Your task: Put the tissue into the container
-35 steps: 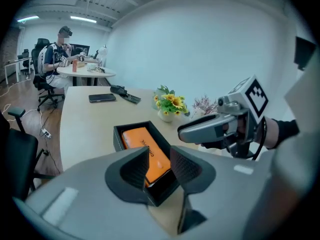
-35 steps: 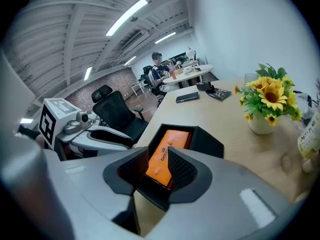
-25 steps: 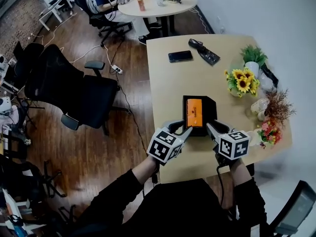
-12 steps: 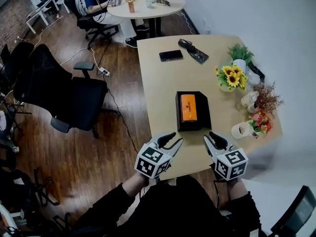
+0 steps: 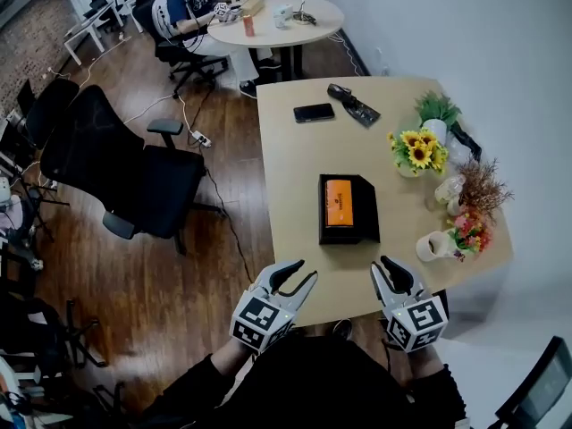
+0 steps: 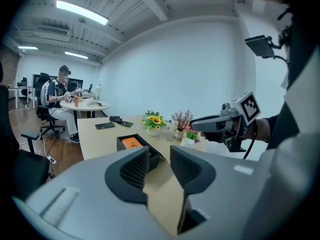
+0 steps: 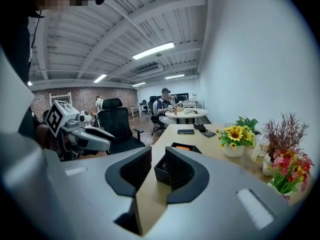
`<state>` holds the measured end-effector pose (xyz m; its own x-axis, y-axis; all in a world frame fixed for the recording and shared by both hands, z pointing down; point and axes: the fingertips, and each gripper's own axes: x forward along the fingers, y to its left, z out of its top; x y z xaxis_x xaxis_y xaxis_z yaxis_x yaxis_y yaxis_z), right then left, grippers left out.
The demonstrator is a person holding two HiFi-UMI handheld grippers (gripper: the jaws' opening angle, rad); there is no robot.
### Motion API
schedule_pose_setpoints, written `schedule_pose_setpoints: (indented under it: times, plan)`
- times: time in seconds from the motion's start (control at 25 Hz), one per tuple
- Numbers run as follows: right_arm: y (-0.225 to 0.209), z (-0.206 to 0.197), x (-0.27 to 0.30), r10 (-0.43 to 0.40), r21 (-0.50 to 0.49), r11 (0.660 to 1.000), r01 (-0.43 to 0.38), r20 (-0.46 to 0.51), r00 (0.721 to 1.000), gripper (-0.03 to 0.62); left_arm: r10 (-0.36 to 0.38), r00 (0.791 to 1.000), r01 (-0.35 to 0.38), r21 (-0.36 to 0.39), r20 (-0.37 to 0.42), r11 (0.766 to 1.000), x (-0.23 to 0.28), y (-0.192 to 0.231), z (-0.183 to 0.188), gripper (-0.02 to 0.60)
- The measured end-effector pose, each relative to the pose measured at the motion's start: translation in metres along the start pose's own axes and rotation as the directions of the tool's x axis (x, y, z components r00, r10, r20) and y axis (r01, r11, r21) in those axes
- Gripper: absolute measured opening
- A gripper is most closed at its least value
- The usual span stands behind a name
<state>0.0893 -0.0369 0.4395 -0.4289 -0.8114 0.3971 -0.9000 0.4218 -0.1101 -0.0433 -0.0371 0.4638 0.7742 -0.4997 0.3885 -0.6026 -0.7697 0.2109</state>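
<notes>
A black open container [image 5: 349, 232] stands on the wooden table [image 5: 295, 164], with the orange tissue pack [image 5: 340, 204] lying flat inside it. Both grippers hover at the table's near edge, short of the container. My left gripper [image 5: 302, 272] is open, nothing between its jaws [image 6: 159, 159]. My right gripper [image 5: 384, 268] has its jaws closing on empty air, a gap still between them [image 7: 157, 166]. Past the left jaws, the left gripper view shows the container [image 6: 150, 156] and the tissue pack [image 6: 131, 142]. The container [image 7: 165, 170] shows in the right gripper view too.
A phone [image 5: 314, 112] and a black object [image 5: 352, 104] lie at the table's far end. Sunflowers [image 5: 416, 153], other potted flowers [image 5: 469, 226] and a mug [image 5: 432, 246] line the right edge. A black office chair [image 5: 134, 168] stands to the left. A person sits at a round table [image 5: 273, 16] beyond.
Both grippers have drawn back from the container's near edge to the table's front edge. The right jaws have narrowed a little. The tissue pack stays in the container.
</notes>
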Motion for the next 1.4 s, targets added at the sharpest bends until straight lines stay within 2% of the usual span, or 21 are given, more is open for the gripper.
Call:
schedule_pose_setpoints:
  times: [0.16,0.24,0.44,0.8,1.0,1.4]
  plan:
    - [-0.011,0.005,-0.025,0.013,-0.017,1.000,-0.012,0.066,0.998,0.081,0.021,0.999,-0.023,0.078,0.027,0.997,-0.006,-0.026,0.006,0.112]
    - [-0.017,0.005,-0.036,0.009,-0.033,0.999,-0.006,0.094,0.996,0.080,0.037,0.998,-0.041,0.093,0.042,0.995,-0.007,-0.035,0.007,0.112]
    - [-0.027,-0.001,-0.054,0.009,-0.035,0.999,-0.004,0.148,0.989,0.064,0.080,0.994,-0.088,0.105,0.079,0.991,-0.007,-0.047,0.008,0.112]
    - [-0.031,0.003,-0.067,0.009,-0.058,0.998,0.004,0.229,0.973,0.051,0.095,0.987,-0.110,0.115,0.130,0.987,0.001,-0.058,0.016,0.112]
    - [-0.032,0.014,-0.072,0.000,-0.043,0.999,0.013,0.294,0.956,0.032,0.088,0.984,-0.107,0.117,0.158,0.987,-0.001,-0.060,0.021,0.112]
    - [-0.029,0.025,-0.073,-0.018,-0.070,0.996,0.046,0.353,0.935,0.031,0.078,0.973,-0.111,0.146,0.215,0.983,-0.007,-0.058,0.027,0.112]
